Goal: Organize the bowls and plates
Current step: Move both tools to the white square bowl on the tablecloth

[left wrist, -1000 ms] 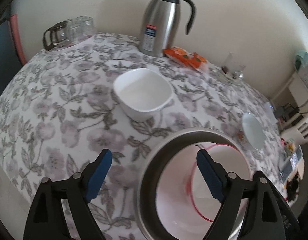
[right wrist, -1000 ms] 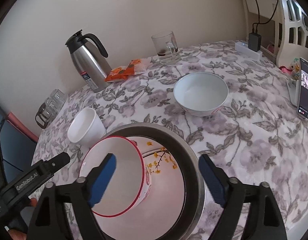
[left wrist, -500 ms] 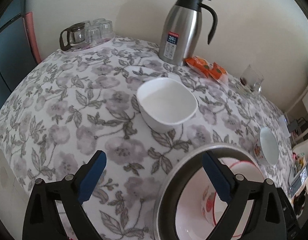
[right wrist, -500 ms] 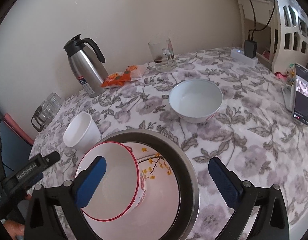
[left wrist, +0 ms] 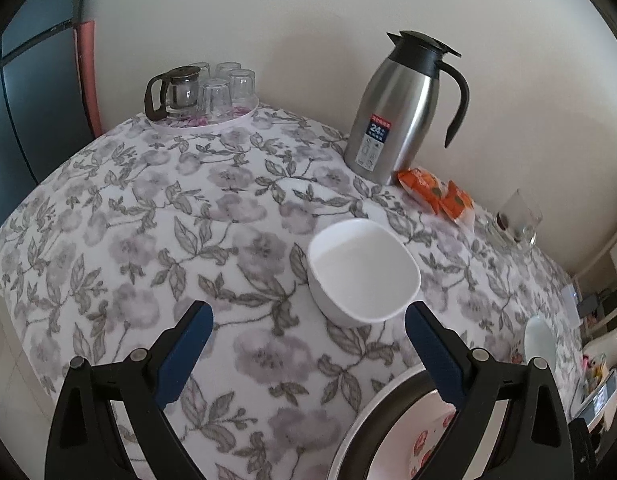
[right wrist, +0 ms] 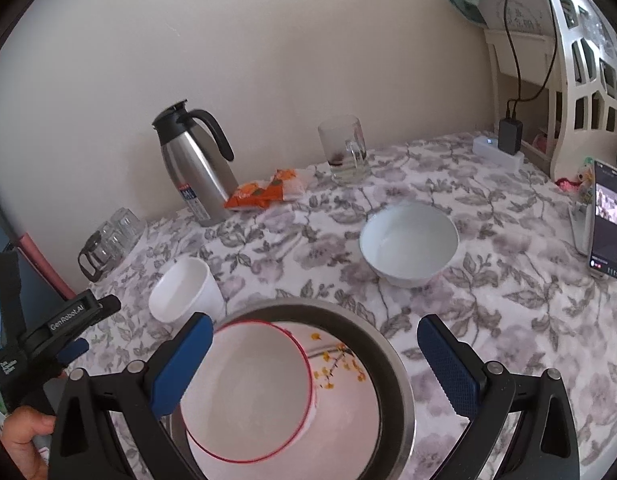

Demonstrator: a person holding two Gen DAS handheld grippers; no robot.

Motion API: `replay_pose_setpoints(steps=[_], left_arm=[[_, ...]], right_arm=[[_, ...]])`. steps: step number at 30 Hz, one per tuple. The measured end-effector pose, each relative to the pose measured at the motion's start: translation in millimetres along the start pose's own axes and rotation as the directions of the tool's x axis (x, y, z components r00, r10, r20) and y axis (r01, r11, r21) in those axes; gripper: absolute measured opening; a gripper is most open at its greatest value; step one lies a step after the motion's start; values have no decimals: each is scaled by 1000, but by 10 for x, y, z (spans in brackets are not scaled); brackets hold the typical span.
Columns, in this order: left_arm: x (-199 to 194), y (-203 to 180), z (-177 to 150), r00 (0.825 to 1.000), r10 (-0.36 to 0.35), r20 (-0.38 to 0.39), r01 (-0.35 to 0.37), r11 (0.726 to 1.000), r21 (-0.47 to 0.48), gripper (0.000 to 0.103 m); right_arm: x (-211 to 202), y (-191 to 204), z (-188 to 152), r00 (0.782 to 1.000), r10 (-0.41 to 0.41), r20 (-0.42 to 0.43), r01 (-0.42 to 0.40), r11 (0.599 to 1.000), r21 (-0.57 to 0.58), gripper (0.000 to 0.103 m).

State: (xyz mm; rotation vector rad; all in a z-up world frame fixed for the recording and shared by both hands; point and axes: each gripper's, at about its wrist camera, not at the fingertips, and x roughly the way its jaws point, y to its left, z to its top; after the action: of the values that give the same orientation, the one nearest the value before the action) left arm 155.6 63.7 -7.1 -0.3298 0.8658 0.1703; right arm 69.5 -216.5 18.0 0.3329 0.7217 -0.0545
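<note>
The left tool (left wrist: 306, 346) hangs spread and empty over the flowered counter (left wrist: 120, 240), its gap lined up toward the white square bowl (left wrist: 364, 276), probably the next piece to collect; the right tool (right wrist: 314, 364) is also spread, holding nothing, above the steel basin (right wrist: 392, 368), where the red-rimmed bowl (right wrist: 248, 392) leans tilted against the wall, so the basin seems the gathering spot; the round white bowl (right wrist: 408, 240) stands apart, upright, not yet nested

A red-rimmed bowl (right wrist: 248, 392) lies tilted inside the steel basin (right wrist: 392, 364).
</note>
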Motion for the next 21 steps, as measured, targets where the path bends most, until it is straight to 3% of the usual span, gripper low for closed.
replay_pose_setpoints(steps=[8, 14, 21], left_arm=[[146, 161, 104, 1000, -3, -28, 2, 999, -50, 97], [248, 349, 199, 998, -43, -47, 37, 991, -127, 97], [434, 498, 294, 997, -35, -66, 23, 984, -178, 97]], right_arm=[[-7, 323, 125, 999, 33, 16, -32, 998, -52, 103], [77, 612, 231, 996, 81, -22, -83, 993, -82, 103], [317, 992, 328, 988, 109, -109, -123, 983, -133, 103]])
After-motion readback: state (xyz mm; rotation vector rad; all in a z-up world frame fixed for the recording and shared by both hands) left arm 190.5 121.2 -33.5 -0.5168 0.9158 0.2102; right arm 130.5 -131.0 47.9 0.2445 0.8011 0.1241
